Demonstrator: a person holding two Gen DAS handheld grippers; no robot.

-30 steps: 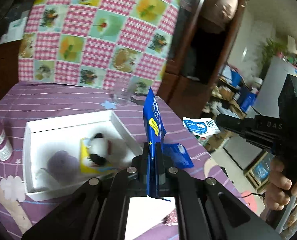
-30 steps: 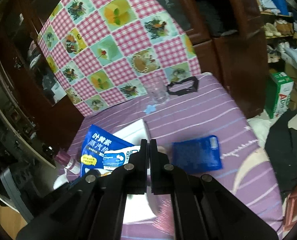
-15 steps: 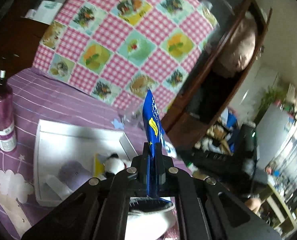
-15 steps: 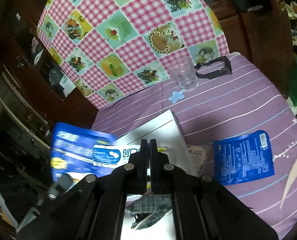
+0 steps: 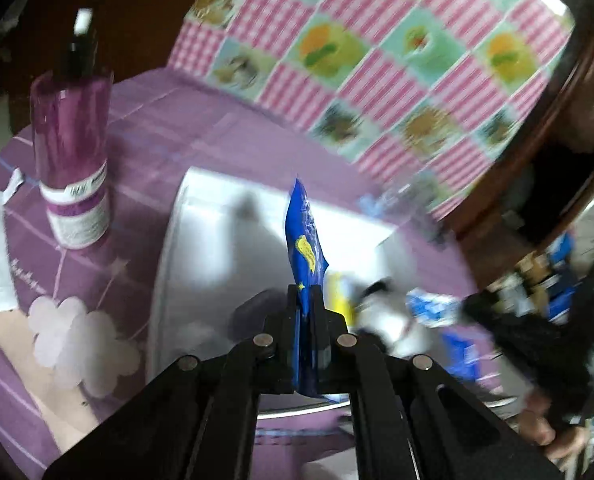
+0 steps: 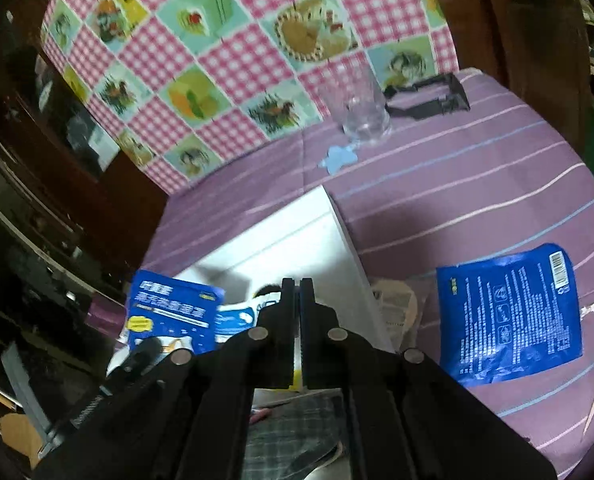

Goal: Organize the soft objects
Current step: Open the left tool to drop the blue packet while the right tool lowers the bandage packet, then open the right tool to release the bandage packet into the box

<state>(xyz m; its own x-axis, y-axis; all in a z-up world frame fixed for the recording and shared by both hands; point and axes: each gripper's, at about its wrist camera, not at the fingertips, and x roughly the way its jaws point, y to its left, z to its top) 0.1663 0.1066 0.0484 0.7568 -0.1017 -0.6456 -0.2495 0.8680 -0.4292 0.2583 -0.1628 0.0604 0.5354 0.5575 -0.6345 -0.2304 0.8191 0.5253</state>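
My left gripper (image 5: 305, 292) is shut on a blue foil pouch (image 5: 305, 240), held edge-on above the white tray (image 5: 177, 240). The same pouch shows face-on in the right wrist view (image 6: 169, 316), over the tray (image 6: 337, 220). In the tray lie a panda plush (image 5: 381, 304), a yellow packet and a grey soft lump (image 5: 253, 312). My right gripper (image 6: 297, 284) is shut on a thin white-and-blue packet (image 6: 237, 318) over the tray. A second blue pouch (image 6: 509, 312) lies flat on the purple cloth to the right.
A purple bottle (image 5: 71, 152) stands left of the tray. A clear glass (image 6: 361, 108) and a black clip (image 6: 429, 100) stand at the back by the checkered cloth. A round clear-wrapped pad (image 6: 397, 304) lies beside the tray. A plaid cloth item (image 6: 293, 432) lies below my right gripper.
Both grippers have swung left and lower toward the tray. The bottle is now closer in the left view. The pouch stays clamped in the left gripper.
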